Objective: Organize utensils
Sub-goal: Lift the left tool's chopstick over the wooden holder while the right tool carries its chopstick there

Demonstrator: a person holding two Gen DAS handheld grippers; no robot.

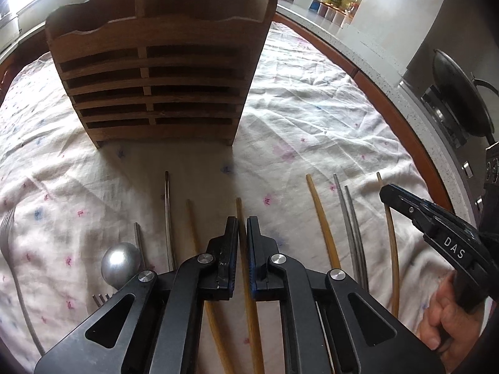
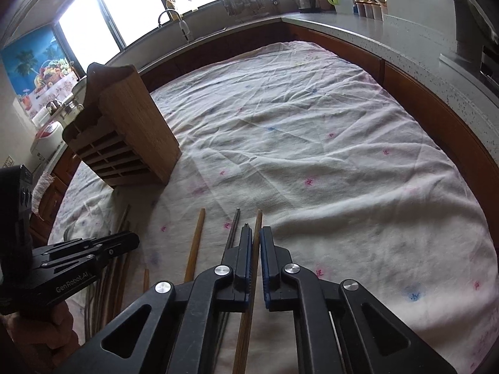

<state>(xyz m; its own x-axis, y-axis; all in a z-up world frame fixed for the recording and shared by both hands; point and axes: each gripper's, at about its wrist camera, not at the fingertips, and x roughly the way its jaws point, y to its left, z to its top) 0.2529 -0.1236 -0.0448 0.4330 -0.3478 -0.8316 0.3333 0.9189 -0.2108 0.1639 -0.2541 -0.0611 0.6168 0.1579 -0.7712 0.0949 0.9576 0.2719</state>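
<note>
Both tools are down on the worktop at once, each closed onto one wooden chopstick.

Left tool [image 1: 242, 222]: jaws nearly together, pads clamped on a brown wooden chopstick [image 1: 239, 208] whose tip pokes out toward 12 o'clock. It still lies along the cloth [image 1: 312, 118], not lifted as far as I can judge.

Right tool [image 2: 256, 233]: same posture, jaws pinched on another wooden chopstick [image 2: 258, 221], its end showing just past the fingertips. From the left wrist view this tool sits at 3 o'clock, over the rightmost pale stick.

Task things: the wooden utensil holder [image 1: 156, 71] stands upright at 12 o'clock of the left tool, slatted front facing the camera, well apart from the row of utensils. In the right wrist view it is at 10 o'clock. Loose items lie in a rough row between holder and tools: a metal chopstick pair [image 1: 351, 218], a light bamboo chopstick [image 1: 321, 218], a dark thin stick [image 1: 167, 212], a spoon [image 1: 121, 263] at 8 o'clock, a fork [image 1: 9, 243] at 9 o'clock.

Step in hand, by my reading: grasp done, lift pending. Nothing visible in the holder's compartments yet, though their insides are dark.

Next move calls for raising both sticks clear of the cloth, tipping them upright, and carrying them over the holder's scalloped top rim to one compartment. Thin sticks may pivot in the pads.
</note>
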